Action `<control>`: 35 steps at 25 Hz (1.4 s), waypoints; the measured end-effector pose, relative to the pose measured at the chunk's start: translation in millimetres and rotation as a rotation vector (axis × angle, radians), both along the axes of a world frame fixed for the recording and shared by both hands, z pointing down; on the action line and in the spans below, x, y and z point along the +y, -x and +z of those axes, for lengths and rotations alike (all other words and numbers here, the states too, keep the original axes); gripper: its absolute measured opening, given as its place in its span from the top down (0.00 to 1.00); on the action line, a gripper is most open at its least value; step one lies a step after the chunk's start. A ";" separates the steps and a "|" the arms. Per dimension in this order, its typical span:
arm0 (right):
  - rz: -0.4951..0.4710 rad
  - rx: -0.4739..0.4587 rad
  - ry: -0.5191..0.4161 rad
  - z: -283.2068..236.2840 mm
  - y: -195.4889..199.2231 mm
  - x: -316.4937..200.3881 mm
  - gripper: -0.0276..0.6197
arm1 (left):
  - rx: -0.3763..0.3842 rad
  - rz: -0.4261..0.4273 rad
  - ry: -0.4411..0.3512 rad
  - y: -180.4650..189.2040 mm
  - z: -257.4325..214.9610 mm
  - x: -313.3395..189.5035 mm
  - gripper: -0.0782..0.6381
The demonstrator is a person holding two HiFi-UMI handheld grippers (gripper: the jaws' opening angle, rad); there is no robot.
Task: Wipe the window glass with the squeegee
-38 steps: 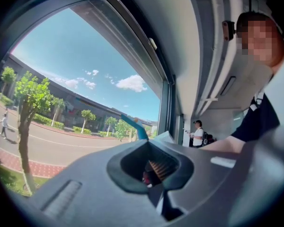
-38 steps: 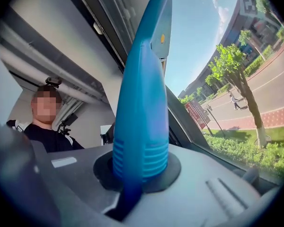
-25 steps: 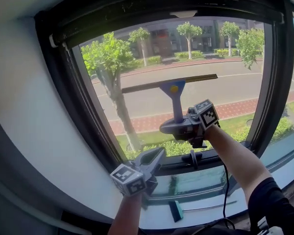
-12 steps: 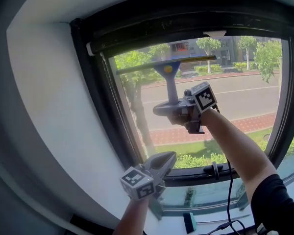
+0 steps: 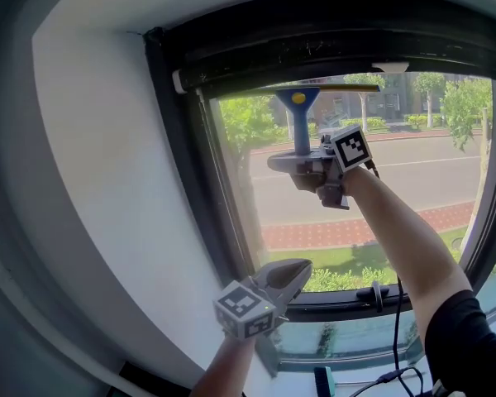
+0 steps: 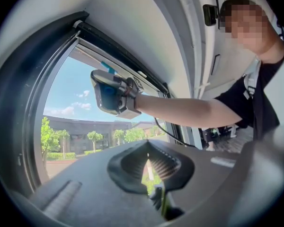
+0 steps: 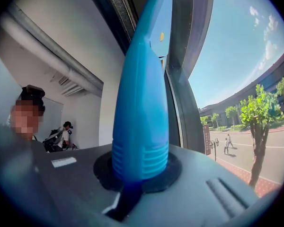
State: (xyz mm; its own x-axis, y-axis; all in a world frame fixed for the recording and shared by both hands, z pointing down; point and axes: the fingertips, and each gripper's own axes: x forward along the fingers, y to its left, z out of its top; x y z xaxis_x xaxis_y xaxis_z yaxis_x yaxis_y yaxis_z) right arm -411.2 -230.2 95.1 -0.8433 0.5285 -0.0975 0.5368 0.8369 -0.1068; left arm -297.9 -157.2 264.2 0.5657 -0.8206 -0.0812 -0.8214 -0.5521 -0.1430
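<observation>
Head view: right gripper (image 5: 304, 165) reaches high, fingers clamped on the blue squeegee (image 5: 301, 122), its blade (image 5: 347, 88) level against the top of the glass (image 5: 413, 180), likely set for a downward pull. Left gripper (image 5: 288, 273) hangs low beside the frame (image 5: 190, 180), idle. Left gripper view alone shows its fingers closed on nothing. Right gripper view confirms the handle seated between its fingers.

Trees (image 5: 246, 127) line road (image 5: 430, 187) and brick path (image 5: 331, 235) outside.
</observation>
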 end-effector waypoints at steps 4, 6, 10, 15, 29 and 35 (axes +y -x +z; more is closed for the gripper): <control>0.015 0.015 -0.008 -7.6 10.1 -5.3 0.95 | 0.013 0.008 -0.001 2.2 -2.1 -4.5 0.89; 0.029 0.021 -0.002 -7.7 13.9 -10.9 0.95 | 0.012 0.012 -0.001 2.4 -2.4 -5.8 0.89; 0.047 0.044 0.004 -2.6 17.2 -19.2 0.95 | 0.020 0.016 -0.009 2.7 -4.7 -6.0 0.89; 0.025 0.058 0.001 8.7 17.6 -15.4 0.95 | 0.027 0.013 -0.007 3.6 -0.9 -7.3 0.89; -0.011 0.105 0.045 74.3 11.4 -6.5 0.95 | 0.047 0.029 0.019 -0.9 16.0 -7.0 0.89; 0.019 0.129 0.030 99.6 8.4 -9.5 0.95 | 0.060 0.020 0.039 -2.5 19.1 -5.4 0.89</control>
State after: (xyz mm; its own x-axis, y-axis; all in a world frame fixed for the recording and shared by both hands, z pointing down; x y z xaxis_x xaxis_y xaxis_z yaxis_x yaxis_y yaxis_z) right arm -419.6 -239.7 194.7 -0.8598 0.5107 -0.0031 0.5010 0.8422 -0.1991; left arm -295.4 -162.6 283.3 0.5775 -0.8121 -0.0834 -0.8163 -0.5731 -0.0721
